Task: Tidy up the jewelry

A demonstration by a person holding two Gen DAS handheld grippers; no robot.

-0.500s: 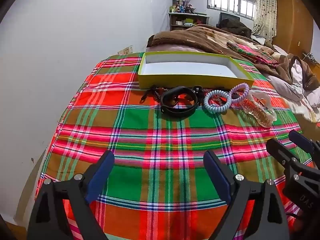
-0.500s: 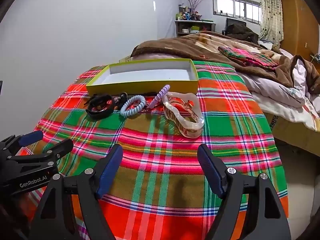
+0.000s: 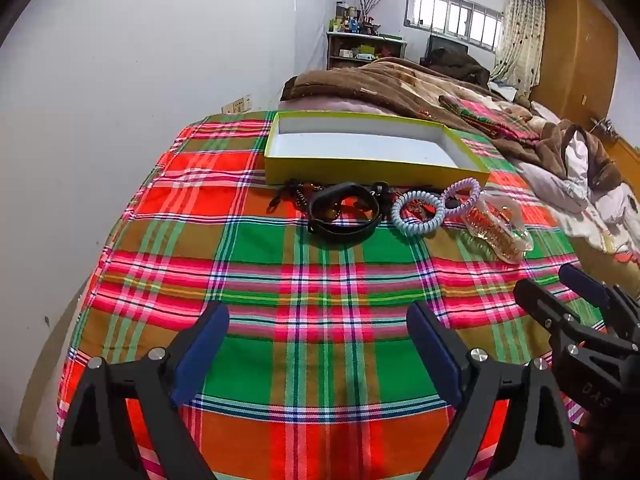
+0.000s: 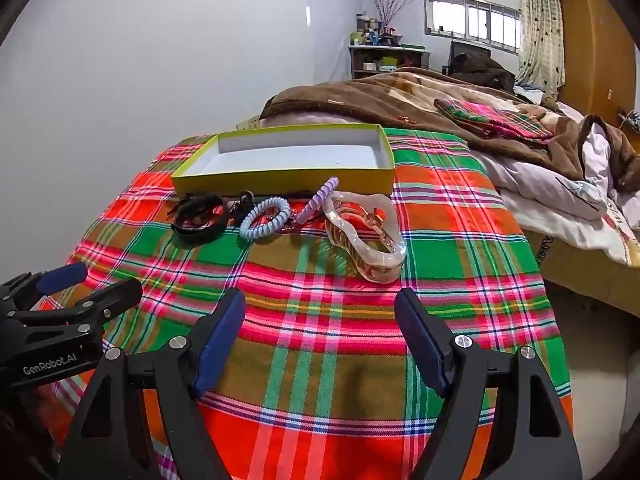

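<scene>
A shallow yellow-green box (image 3: 360,170) (image 4: 280,182) with a white empty inside sits at the far end of the plaid cloth. In front of it lie a black bracelet (image 3: 344,210) (image 4: 200,214), a light-blue coil band (image 3: 418,212) (image 4: 266,218), a purple coil band (image 3: 462,196) (image 4: 320,198), a clear amber hair claw (image 3: 498,228) (image 4: 364,236) and dark beads (image 3: 294,194). My left gripper (image 3: 318,344) is open and empty, well short of them. My right gripper (image 4: 320,332) is open and empty, just short of the hair claw.
The plaid cloth (image 3: 320,280) covers a table beside a white wall on the left. A bed with a brown blanket (image 3: 420,84) and bedding lies behind and to the right. The table's right edge drops to the floor (image 4: 592,344).
</scene>
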